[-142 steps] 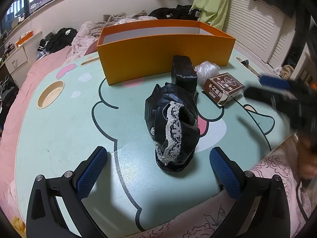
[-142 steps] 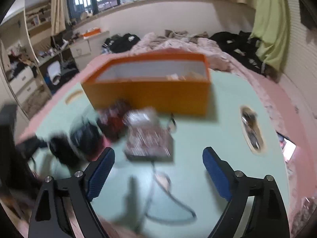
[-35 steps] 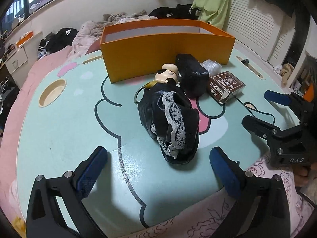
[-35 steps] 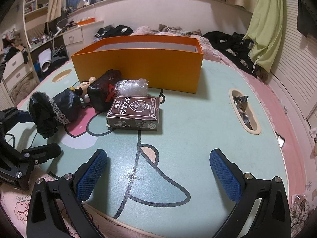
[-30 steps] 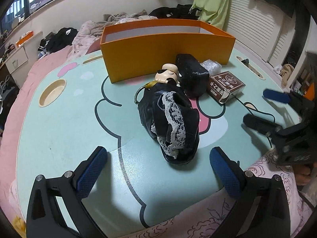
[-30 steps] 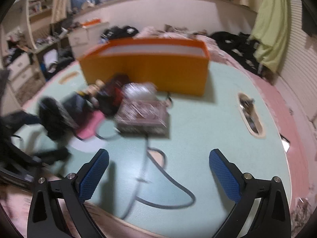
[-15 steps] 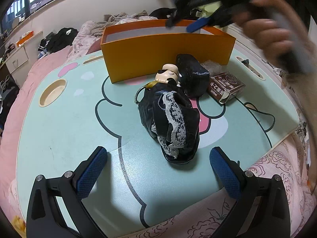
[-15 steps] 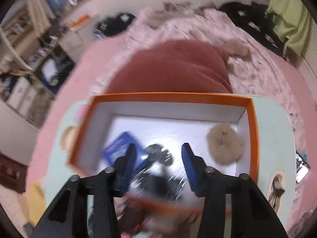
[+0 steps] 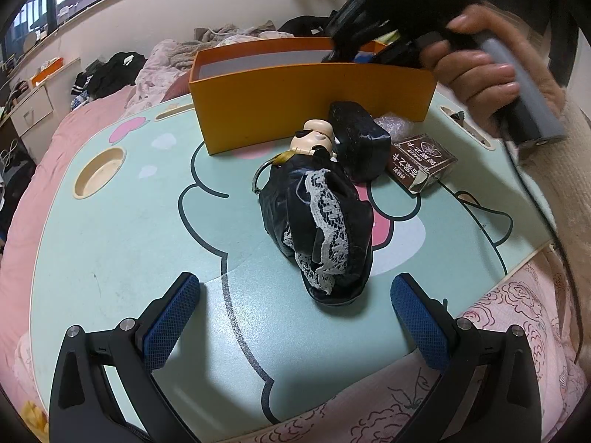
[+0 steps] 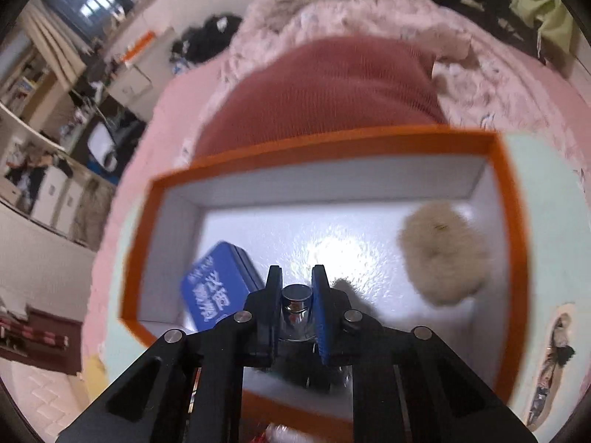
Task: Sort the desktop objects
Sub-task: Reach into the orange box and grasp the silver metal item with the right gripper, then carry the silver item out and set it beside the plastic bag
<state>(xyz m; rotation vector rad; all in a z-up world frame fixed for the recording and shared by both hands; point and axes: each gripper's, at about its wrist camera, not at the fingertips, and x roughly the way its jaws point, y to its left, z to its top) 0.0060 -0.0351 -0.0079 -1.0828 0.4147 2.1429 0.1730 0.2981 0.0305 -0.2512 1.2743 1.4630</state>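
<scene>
My right gripper (image 10: pixel 297 277) hangs over the orange box (image 10: pixel 509 221), its blue pads shut on a small silver cylinder (image 10: pixel 297 295). Inside the box lie a blue tin (image 10: pixel 218 284) and a beige fluffy ball (image 10: pixel 443 254). In the left wrist view a hand (image 9: pixel 476 74) holds that gripper above the orange box (image 9: pixel 295 103). My left gripper (image 9: pixel 293 288) stands open and empty at the near table edge. Just ahead of it lies a black pouch with white lace (image 9: pixel 321 214). Behind it are a white helmeted figure (image 9: pixel 314 140), a black case (image 9: pixel 358 140) and a brown card box (image 9: pixel 421 162).
A crumpled clear wrapper (image 9: pixel 393 123) sits between the black case and the box wall. The mint table (image 9: pixel 110 240) has a round cup recess (image 9: pixel 98 177) at the left. Pink bedding (image 9: pixel 498 350) surrounds it, and a cable (image 9: pixel 535 214) trails past the right edge.
The right gripper swung from the table's front right to above the orange box, and its jaws went from wide open to shut on the silver cylinder. The left gripper and table objects stayed put.
</scene>
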